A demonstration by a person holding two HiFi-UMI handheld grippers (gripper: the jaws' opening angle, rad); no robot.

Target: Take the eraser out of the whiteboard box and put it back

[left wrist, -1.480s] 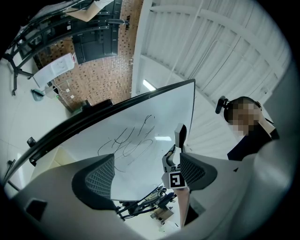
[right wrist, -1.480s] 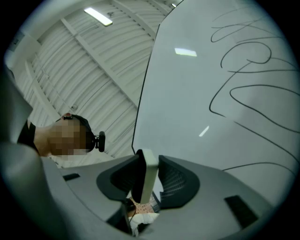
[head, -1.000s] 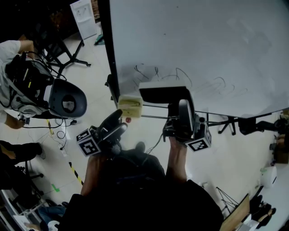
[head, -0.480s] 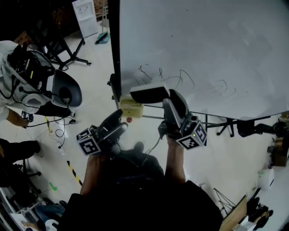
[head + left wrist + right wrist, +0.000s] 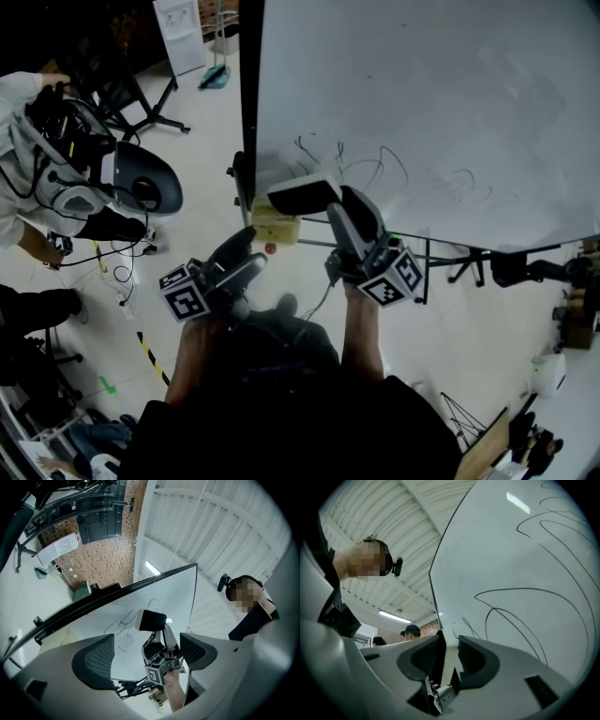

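Observation:
The eraser (image 5: 305, 194), a black block with a white back, is clamped in my right gripper (image 5: 330, 208), just in front of the whiteboard's (image 5: 422, 103) scribbled lower left corner. A yellowish box (image 5: 275, 228) hangs at that corner, directly below and left of the eraser. My left gripper (image 5: 246, 251) is held below the box, open, with nothing between its jaws. The left gripper view shows the eraser (image 5: 152, 619) sticking up out of the right gripper (image 5: 157, 632) against the whiteboard (image 5: 140, 602). In the right gripper view the eraser (image 5: 448, 660) shows edge-on between the pads, close to the board (image 5: 511, 573).
A person (image 5: 37, 178) with gear and a black round seat (image 5: 141, 192) stands at the left. Cables and striped tape (image 5: 155, 361) lie on the floor. The whiteboard's stand legs (image 5: 469, 258) run to the right below the board.
The right gripper has carried the eraser left and down along the board, nearer the yellowish box, and has tilted. The left gripper has stayed where it was.

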